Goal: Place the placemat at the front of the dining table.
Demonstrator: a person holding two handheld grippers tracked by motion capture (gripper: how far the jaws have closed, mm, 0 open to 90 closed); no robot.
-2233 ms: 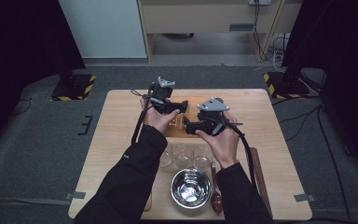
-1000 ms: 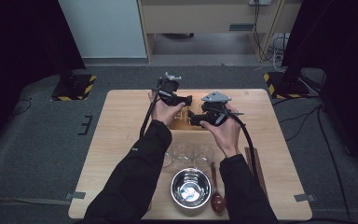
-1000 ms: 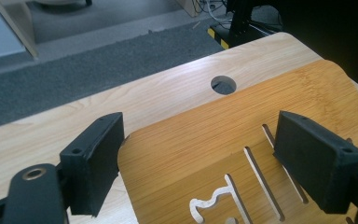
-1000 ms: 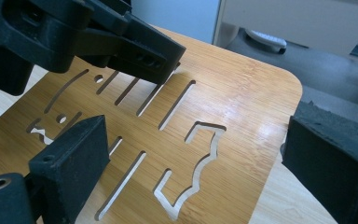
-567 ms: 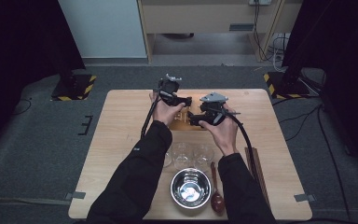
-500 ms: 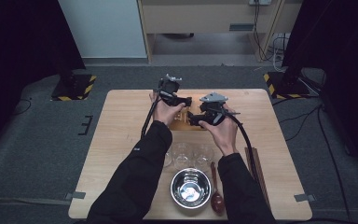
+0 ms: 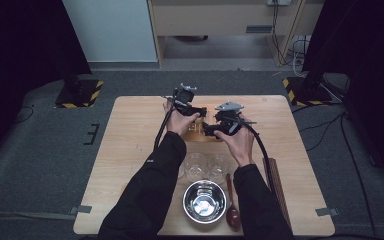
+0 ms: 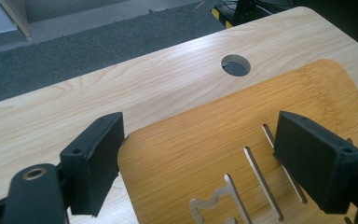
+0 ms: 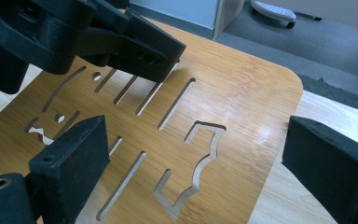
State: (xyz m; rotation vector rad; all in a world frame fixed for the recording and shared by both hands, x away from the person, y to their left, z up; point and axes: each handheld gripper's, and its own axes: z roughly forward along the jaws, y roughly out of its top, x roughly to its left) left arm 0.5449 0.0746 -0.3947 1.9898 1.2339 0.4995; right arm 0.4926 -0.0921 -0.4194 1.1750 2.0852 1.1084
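Observation:
A bamboo board (image 7: 195,131) with cut slots and shaped holes lies flat on the pale wooden table (image 7: 130,130). My left gripper (image 8: 200,158) stands open just above a rounded corner of the board (image 8: 214,135), with nothing between its jaws. My right gripper (image 9: 200,163) is open too, low over the slotted middle of the board (image 9: 242,93). The left gripper (image 9: 88,37) shows ahead of it at the upper left. In the high view the left gripper (image 7: 196,111) and right gripper (image 7: 211,129) point at each other over the board.
Two clear glasses (image 7: 196,166) (image 7: 219,162), a steel bowl (image 7: 205,201) and a wooden spoon (image 7: 231,212) sit near the front edge. Dark sticks (image 7: 275,180) lie at the right. A round hole (image 8: 235,65) pierces the tabletop beyond the board.
Both grippers first moved away from the person to over the board, then sank a little closer to it. The jaws have stayed open.

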